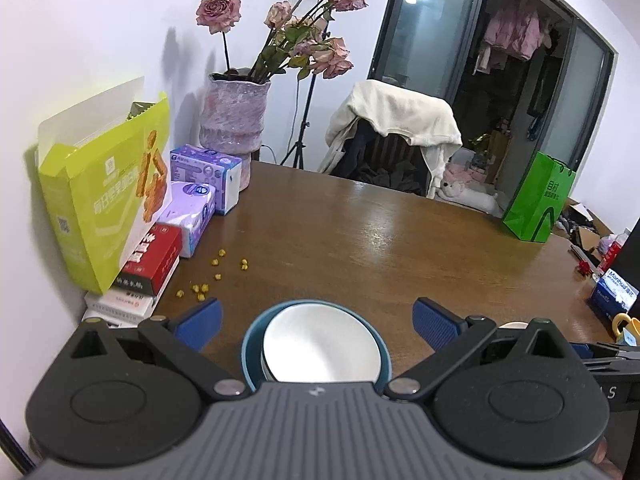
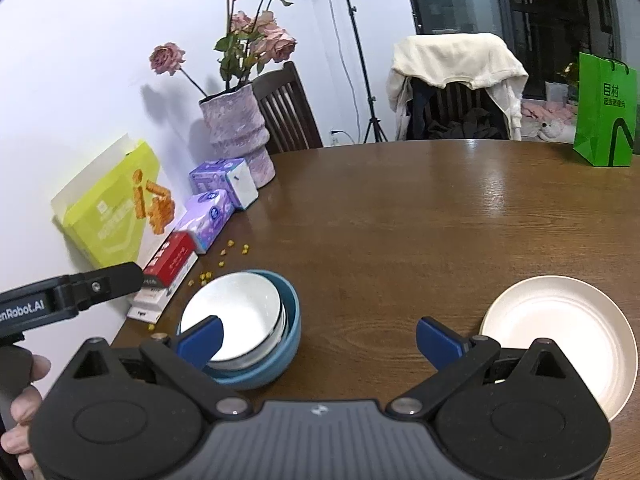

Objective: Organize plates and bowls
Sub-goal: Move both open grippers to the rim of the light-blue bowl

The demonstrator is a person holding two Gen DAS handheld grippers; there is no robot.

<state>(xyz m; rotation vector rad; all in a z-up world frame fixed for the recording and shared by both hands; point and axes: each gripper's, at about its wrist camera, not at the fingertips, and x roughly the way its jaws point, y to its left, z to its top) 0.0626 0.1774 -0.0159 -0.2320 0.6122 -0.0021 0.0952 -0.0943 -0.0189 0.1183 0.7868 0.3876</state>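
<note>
Left gripper (image 1: 316, 322): jaws wide apart, nothing held, poised above nested bowls | white bowl (image 1: 322, 344) seated inside blue bowl (image 1: 250, 350) on wooden table (image 1: 380, 232) | right gripper (image 2: 318, 340): jaws wide, empty | cream plate (image 2: 568, 332) right of bowls, apart.

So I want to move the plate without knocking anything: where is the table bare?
Bare wood lies between the blue bowl and the cream plate, and runs back to the green bag and the draped chair. It is crowded along the wall: boxes, the vase and yellow crumbs.
</note>
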